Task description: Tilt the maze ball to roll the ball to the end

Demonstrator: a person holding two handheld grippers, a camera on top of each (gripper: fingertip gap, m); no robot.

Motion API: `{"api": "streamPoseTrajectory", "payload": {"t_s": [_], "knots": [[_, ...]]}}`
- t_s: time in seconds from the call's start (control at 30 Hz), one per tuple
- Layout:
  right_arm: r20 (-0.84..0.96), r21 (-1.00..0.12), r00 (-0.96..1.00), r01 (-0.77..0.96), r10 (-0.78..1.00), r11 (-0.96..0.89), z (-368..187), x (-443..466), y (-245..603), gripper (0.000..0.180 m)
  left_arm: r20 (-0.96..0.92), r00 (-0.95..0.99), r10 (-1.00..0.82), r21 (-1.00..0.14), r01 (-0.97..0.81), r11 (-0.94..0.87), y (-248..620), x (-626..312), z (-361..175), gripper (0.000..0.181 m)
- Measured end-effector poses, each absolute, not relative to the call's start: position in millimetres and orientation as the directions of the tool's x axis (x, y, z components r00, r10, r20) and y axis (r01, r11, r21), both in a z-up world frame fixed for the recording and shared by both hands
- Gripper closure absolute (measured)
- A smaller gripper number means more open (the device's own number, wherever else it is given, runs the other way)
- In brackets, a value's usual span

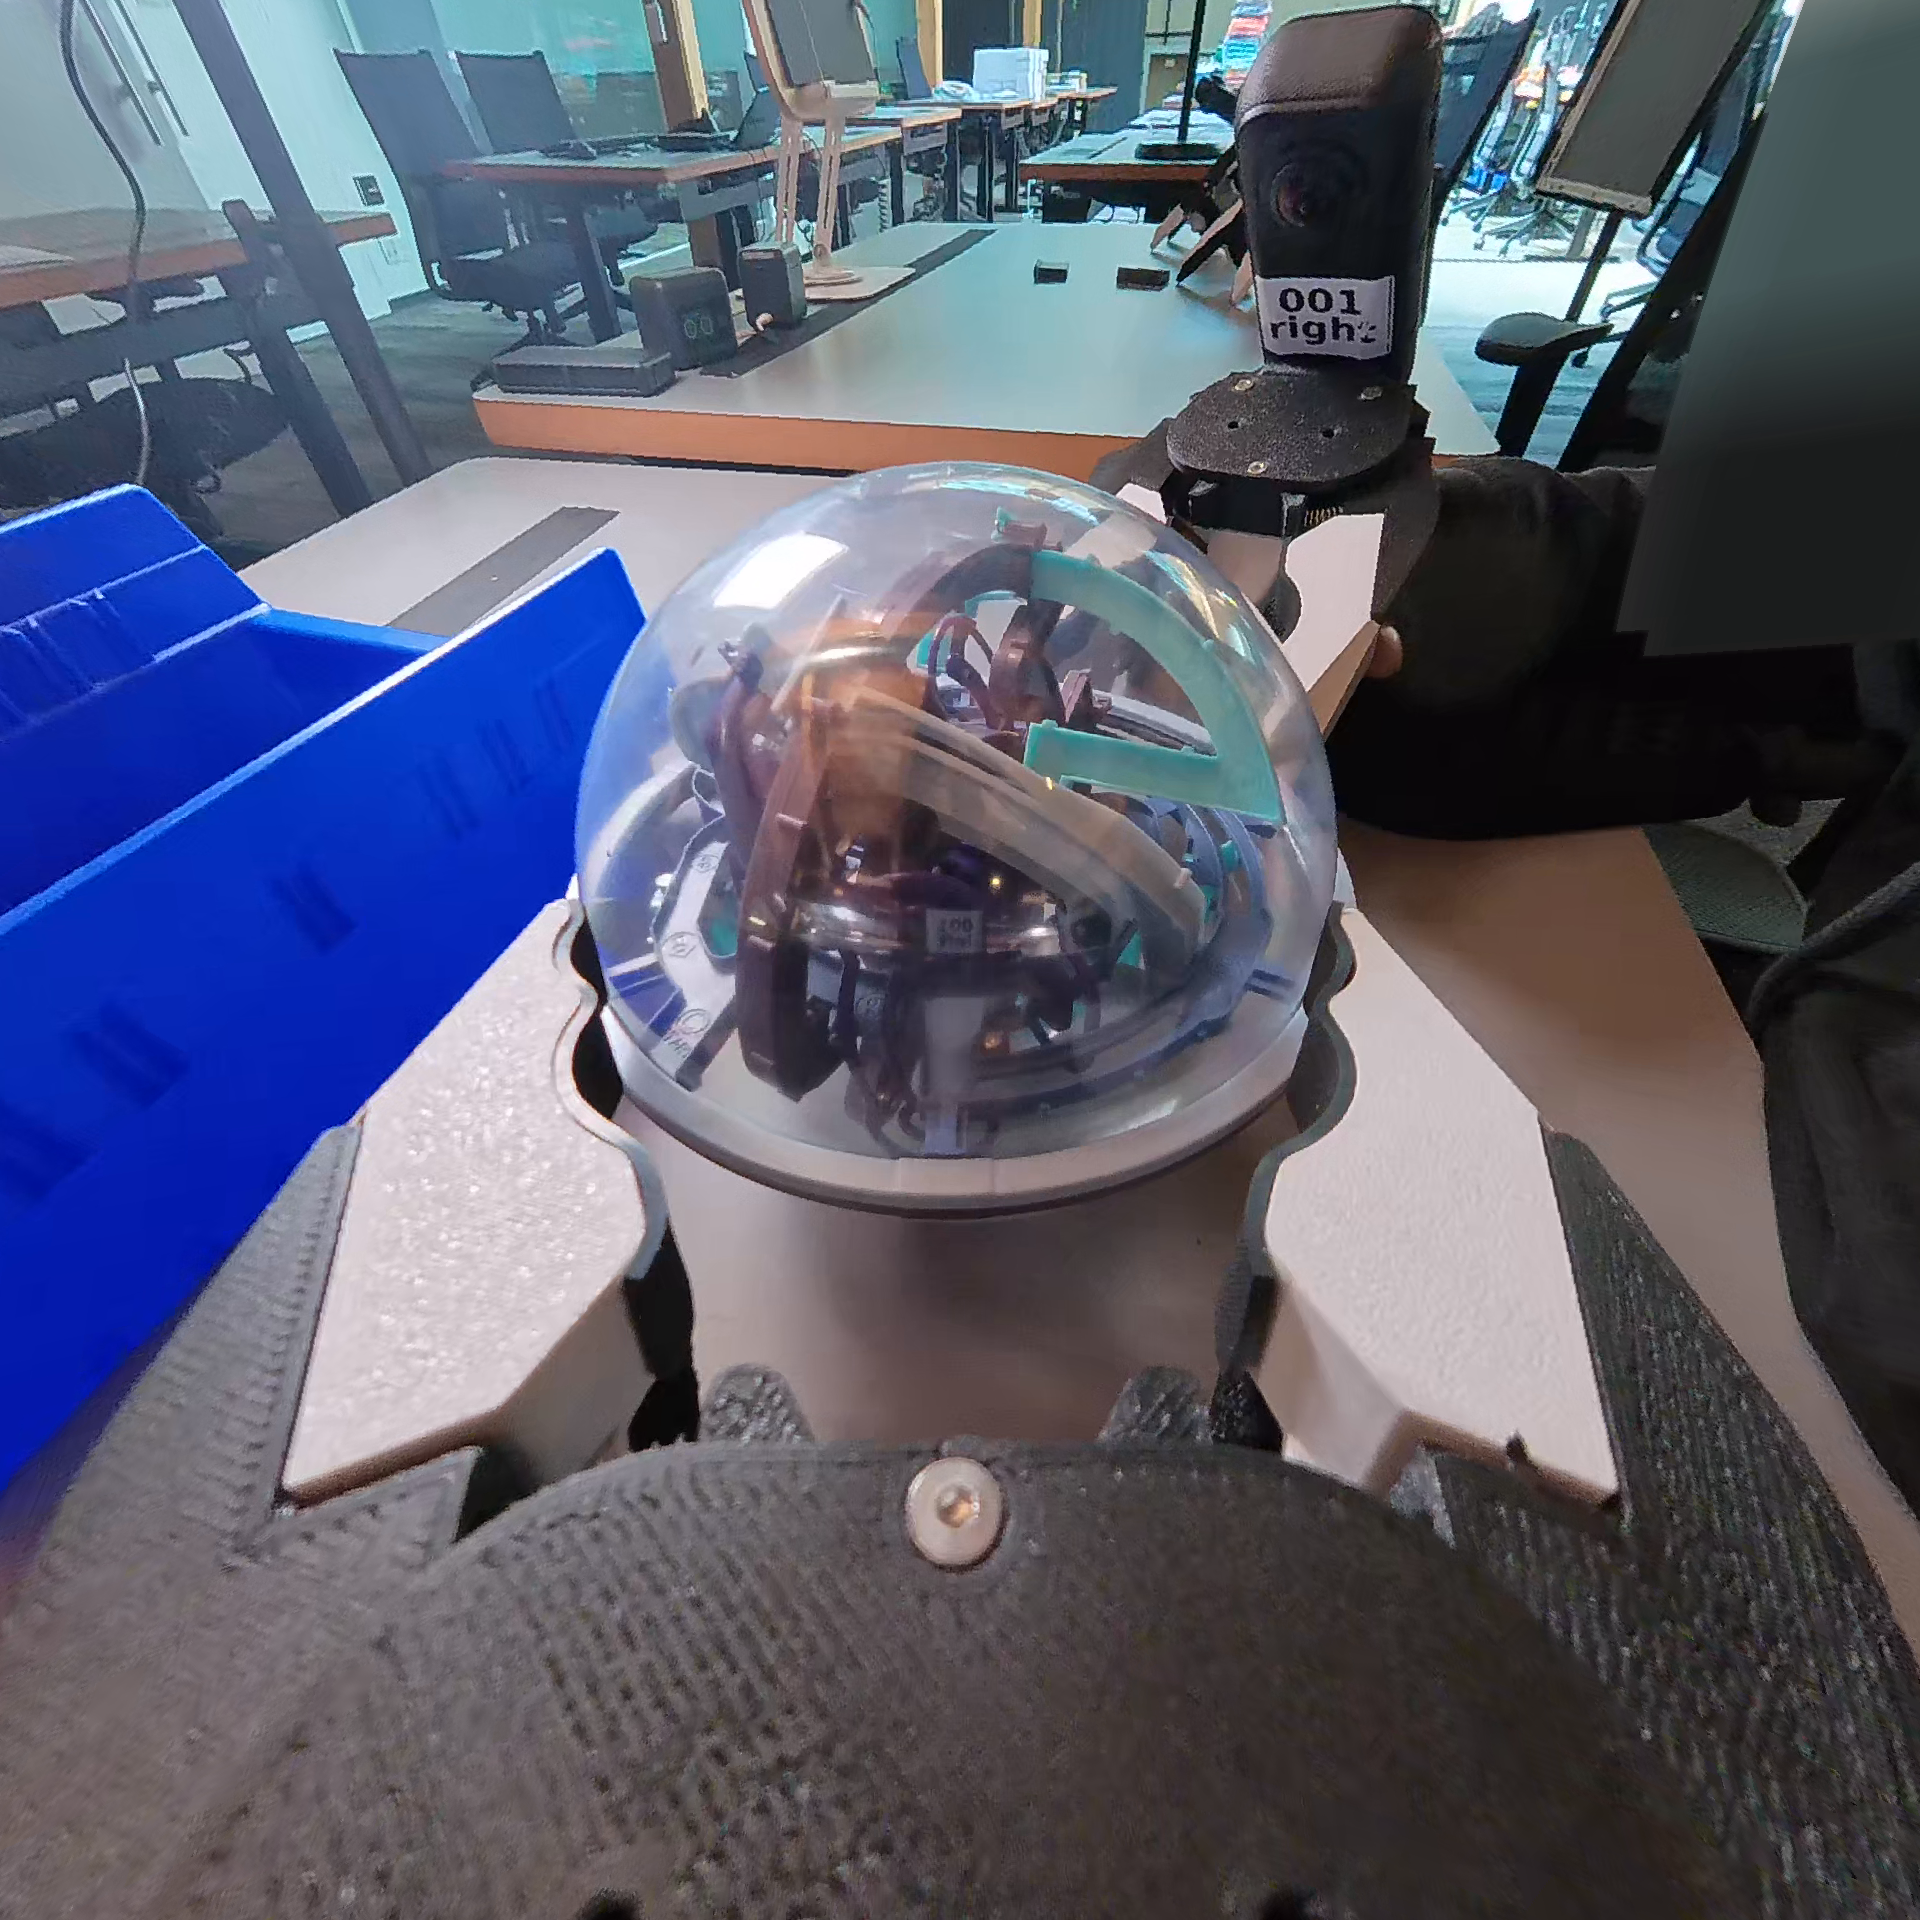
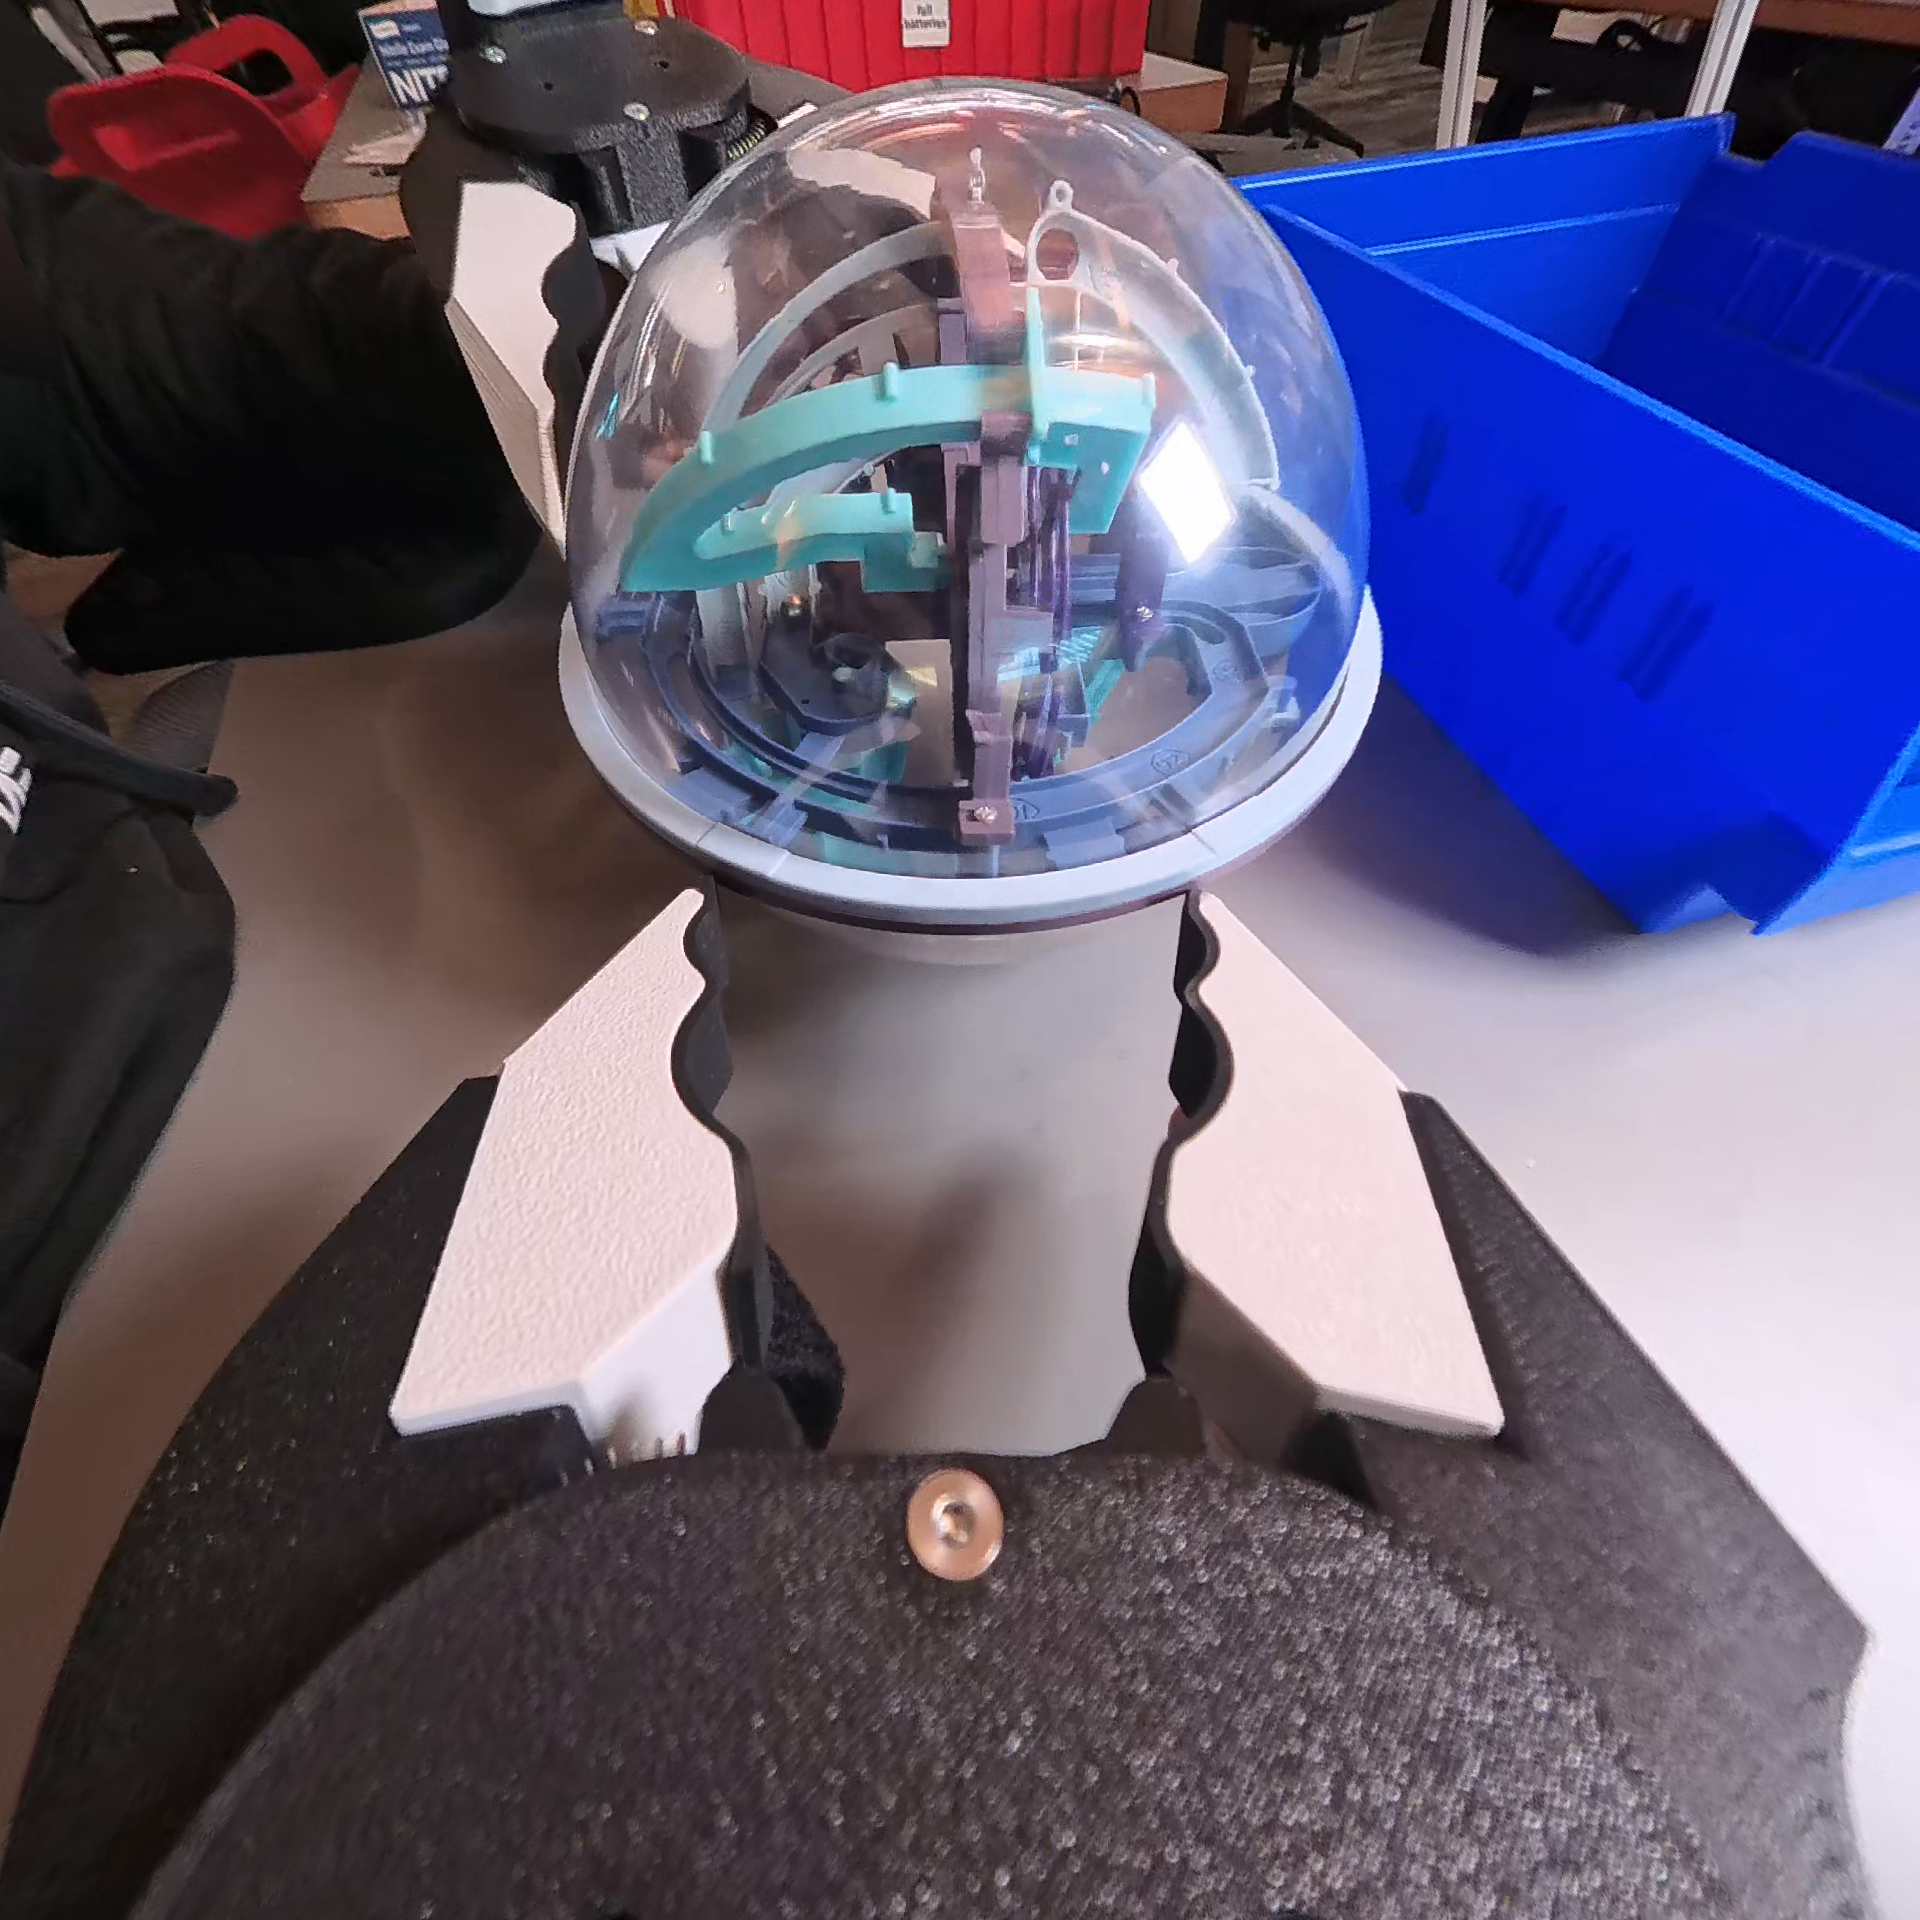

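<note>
The clear plastic maze ball [image 1: 951,821], a transparent sphere with a pale grey equatorial band and teal, brown, purple and blue tracks inside, sits at the centre of both wrist views on the pale beige table [image 2: 1558,1195]. The small rolling ball inside cannot be made out among the tracks.

In the left wrist view, the left gripper [image 1: 951,997] has its white fingers [image 1: 488,1174] spread wide, and their wavy black inner pads lie against the sphere's lower flanks at about 9 and 3 o'clock; the sphere fills the gap between the tips. Whether the pads press firmly cannot be told.

In the right wrist view, the right gripper [image 2: 951,914] shows its two white fingers [image 2: 592,1153] set apart at a moderate width, their tips just under the grey band at 6 o'clock of the sphere. Contact there cannot be told for certain.

Each gripper appears in the other's view beyond the sphere: the right one, with its black camera housing [image 1: 1340,177] bearing a white label, at 1 o'clock in the left wrist view; the left one at 11 o'clock in the right wrist view, held by a person's dark-gloved hand [image 2: 260,436].

A blue plastic storage bin [image 1: 239,862] stands just beside the sphere, at 9 o'clock in the left view and at 3 o'clock in the right. Office desks and chairs [image 1: 499,166] lie farther back at 11 o'clock.
</note>
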State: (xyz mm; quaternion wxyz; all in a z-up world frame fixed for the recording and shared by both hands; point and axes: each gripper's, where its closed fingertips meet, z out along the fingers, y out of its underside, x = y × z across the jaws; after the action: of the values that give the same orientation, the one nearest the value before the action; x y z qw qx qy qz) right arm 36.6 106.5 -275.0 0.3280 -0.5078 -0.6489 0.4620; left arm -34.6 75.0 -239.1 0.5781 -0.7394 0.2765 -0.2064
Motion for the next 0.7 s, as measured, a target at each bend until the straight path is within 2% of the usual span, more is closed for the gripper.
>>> {"api": "streamPoseTrajectory", "payload": {"t_s": [0.23,0.47,0.7], "knots": [[-0.030,-0.927,-0.281,0.367,0.959,0.079,-278.9,36.7,102.0,0.097,-0.099,0.743,-0.662,-0.967,-0.230,-0.113,69.9,-34.0,-238.1,0.049],[-0.043,-0.919,-0.273,0.388,0.961,0.069,-282.9,34.7,102.0,0.101,0.004,0.737,-0.676,-0.977,-0.142,-0.160,72.5,-37.8,-235.1,0.048],[-0.059,-0.904,-0.267,0.422,0.962,0.062,-291.1,34.6,102.8,0.103,-0.013,0.733,-0.680,-0.981,-0.140,-0.132,74.4,-34.5,-230.5,0.049]]}}
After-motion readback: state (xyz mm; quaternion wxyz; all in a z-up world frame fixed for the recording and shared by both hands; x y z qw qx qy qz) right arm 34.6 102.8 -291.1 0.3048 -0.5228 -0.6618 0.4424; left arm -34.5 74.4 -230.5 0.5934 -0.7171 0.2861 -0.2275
